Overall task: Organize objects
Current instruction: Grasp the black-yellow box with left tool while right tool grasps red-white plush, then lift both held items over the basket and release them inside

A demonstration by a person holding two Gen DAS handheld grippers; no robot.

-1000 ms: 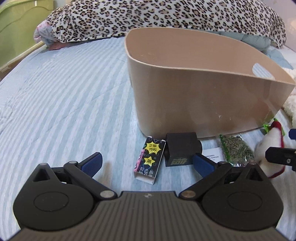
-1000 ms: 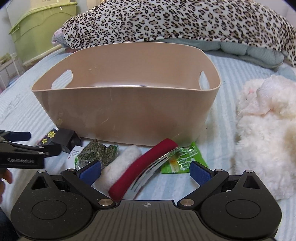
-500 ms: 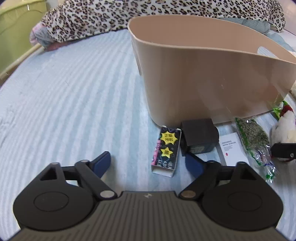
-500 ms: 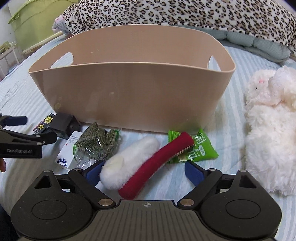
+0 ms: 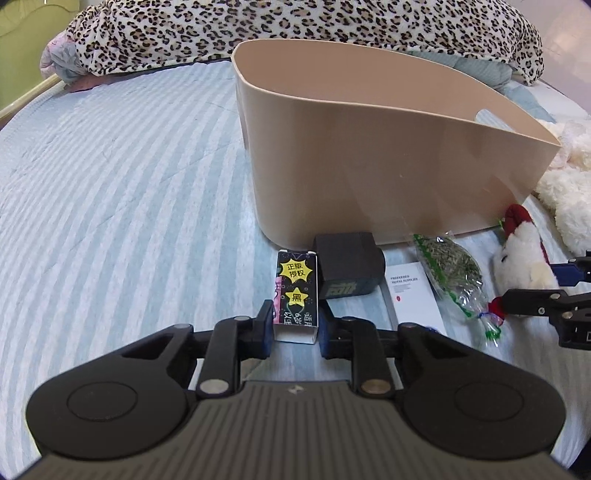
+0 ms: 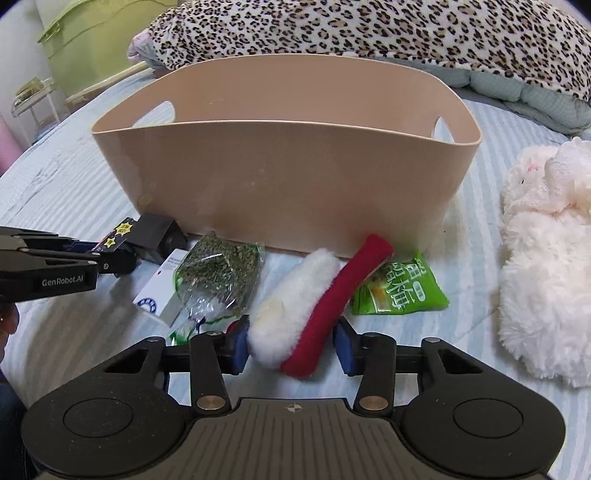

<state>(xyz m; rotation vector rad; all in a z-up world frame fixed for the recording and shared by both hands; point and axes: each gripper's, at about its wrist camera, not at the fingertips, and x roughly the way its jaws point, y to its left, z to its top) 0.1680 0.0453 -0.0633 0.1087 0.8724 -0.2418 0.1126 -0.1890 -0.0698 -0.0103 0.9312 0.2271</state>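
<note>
A: Left claw (image 5: 294, 328) down low on the striped bed (image 5: 110, 192), blue pads closed in tight against both sides of the small black card box (image 5: 296, 295) with yellow stars. Clamped, by the look of it.

B: Right claw (image 6: 291, 345) also low, pads part-closed around the near end of the white-and-red plush toy (image 6: 310, 302). Left pad touching the white fleece; right pad just beside the red strip, contact hard to call.

A: Beige tub (image 5: 369, 158) upright just behind everything, cut-out handles at both ends.

B: Lined up along its front wall: black cube (image 5: 349, 266) touching the card box, then white card (image 5: 413, 299), then clear bag of dried herbs (image 6: 218, 277) lying partly over that card.

A: Green snack packet (image 6: 402, 288) under the far red tip of the plush toy.

B: Fluffy white plush (image 6: 543, 258) off to the right, apart from the row. Leopard-print blanket (image 6: 369, 33) heaped across the back of the bed.
</note>
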